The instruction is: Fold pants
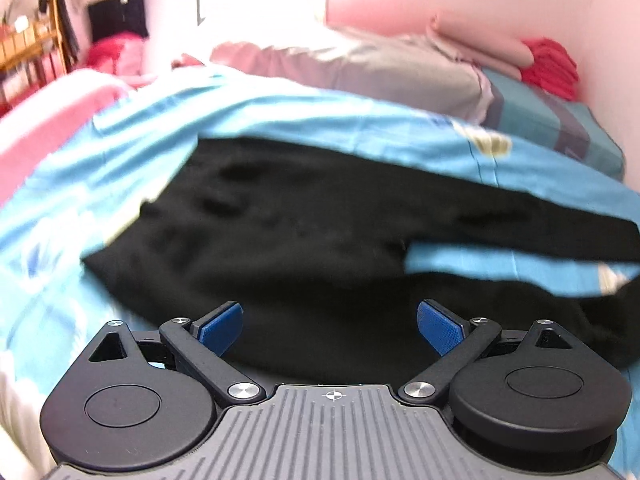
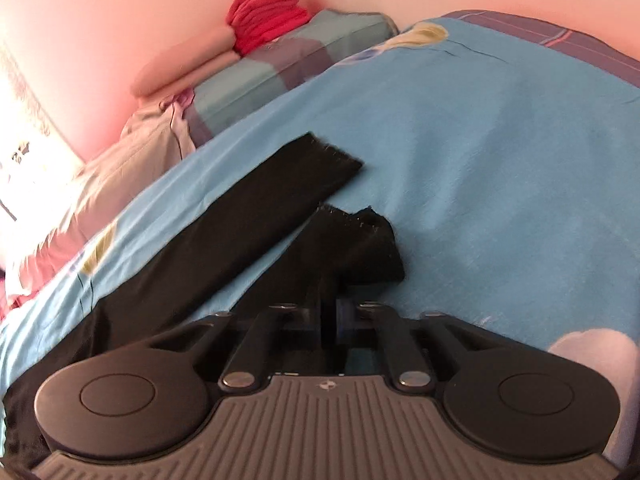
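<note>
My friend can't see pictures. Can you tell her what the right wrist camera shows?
The right claw is shut on the nearer leg of the black pants, which lie on a blue bedsheet. The other leg stretches flat beside it, and folded red cloth sits by the pink wall.

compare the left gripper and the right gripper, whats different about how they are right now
The left gripper is open, blue pads wide apart, holding nothing; the right gripper is shut on the black pants near a leg's hem. The left hovers over the wide upper part, the right at the leg end. Both are over the same pants.
</note>
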A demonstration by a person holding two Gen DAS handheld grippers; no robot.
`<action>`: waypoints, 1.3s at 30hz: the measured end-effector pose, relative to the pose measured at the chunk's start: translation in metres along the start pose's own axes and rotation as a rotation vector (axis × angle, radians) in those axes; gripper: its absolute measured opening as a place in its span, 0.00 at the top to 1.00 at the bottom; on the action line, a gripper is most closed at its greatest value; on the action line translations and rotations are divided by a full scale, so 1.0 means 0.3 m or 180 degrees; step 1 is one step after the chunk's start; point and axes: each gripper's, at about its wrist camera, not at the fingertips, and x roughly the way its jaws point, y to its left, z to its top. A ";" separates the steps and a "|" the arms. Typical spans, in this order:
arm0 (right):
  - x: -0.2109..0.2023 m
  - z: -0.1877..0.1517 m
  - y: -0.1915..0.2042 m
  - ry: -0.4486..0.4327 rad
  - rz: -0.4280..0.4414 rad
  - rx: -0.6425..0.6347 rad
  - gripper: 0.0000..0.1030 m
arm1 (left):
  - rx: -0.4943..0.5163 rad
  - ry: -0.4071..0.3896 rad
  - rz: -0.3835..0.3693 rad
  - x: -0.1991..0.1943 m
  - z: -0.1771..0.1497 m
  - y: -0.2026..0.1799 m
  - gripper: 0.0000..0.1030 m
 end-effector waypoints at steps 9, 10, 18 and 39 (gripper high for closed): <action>-0.238 -0.002 -0.272 -0.0270 -0.0385 0.0351 0.91 | 0.0011 0.0659 0.0125 0.302 -0.002 0.022 0.00; -0.231 -0.011 -0.287 -0.0195 -0.0372 0.0398 0.91 | 0.0089 0.0571 0.0156 0.298 -0.016 0.017 0.00; -0.404 -0.069 -0.061 -0.1087 -0.1069 -0.0492 0.24 | 0.0147 0.0433 0.0043 0.221 -0.049 0.074 0.00; -0.398 -0.812 0.832 0.0138 0.1477 -0.4237 0.98 | -0.0283 0.0362 0.0165 0.128 -0.094 0.358 0.00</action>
